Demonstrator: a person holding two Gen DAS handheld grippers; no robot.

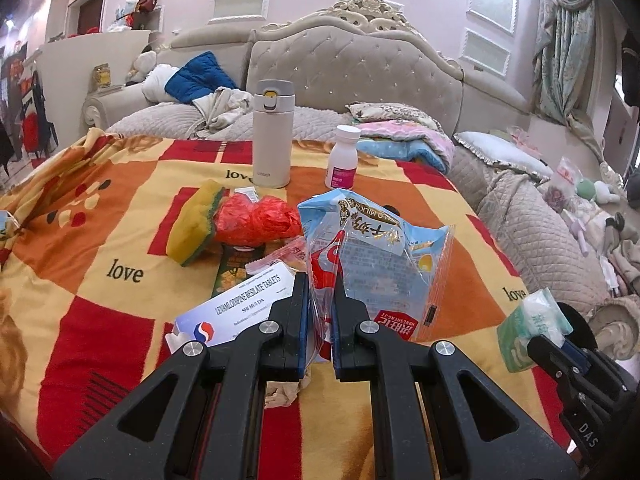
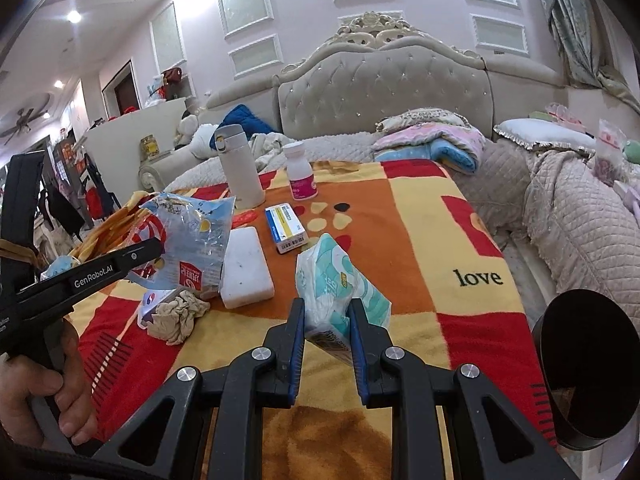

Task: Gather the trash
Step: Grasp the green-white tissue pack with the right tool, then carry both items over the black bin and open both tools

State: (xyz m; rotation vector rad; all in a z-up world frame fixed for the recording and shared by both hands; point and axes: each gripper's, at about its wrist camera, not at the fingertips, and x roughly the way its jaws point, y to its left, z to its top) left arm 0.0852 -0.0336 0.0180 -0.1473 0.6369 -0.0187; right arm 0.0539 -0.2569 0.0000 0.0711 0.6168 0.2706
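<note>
In the left wrist view my left gripper (image 1: 320,286) is shut on a crinkled clear-and-blue snack bag (image 1: 384,248), which stands up off the patterned blanket (image 1: 120,208). In the right wrist view my right gripper (image 2: 326,310) is shut on a green-and-white tissue pack (image 2: 332,276), lifted over the blanket. That view also shows the left gripper (image 2: 156,250) at the left, gripped by a hand (image 2: 36,392), with the snack bag (image 2: 192,236) in it. The tissue pack (image 1: 532,328) also shows at the right edge of the left wrist view.
A black bin (image 2: 588,364) stands at the right. On the blanket lie a red plastic bag (image 1: 256,220), a yellow sponge (image 1: 196,224), a tablet box (image 1: 236,304), crumpled paper (image 2: 176,316), a white block (image 2: 244,268), a medicine box (image 2: 286,228), a thermos (image 1: 272,136) and a pill bottle (image 1: 342,156).
</note>
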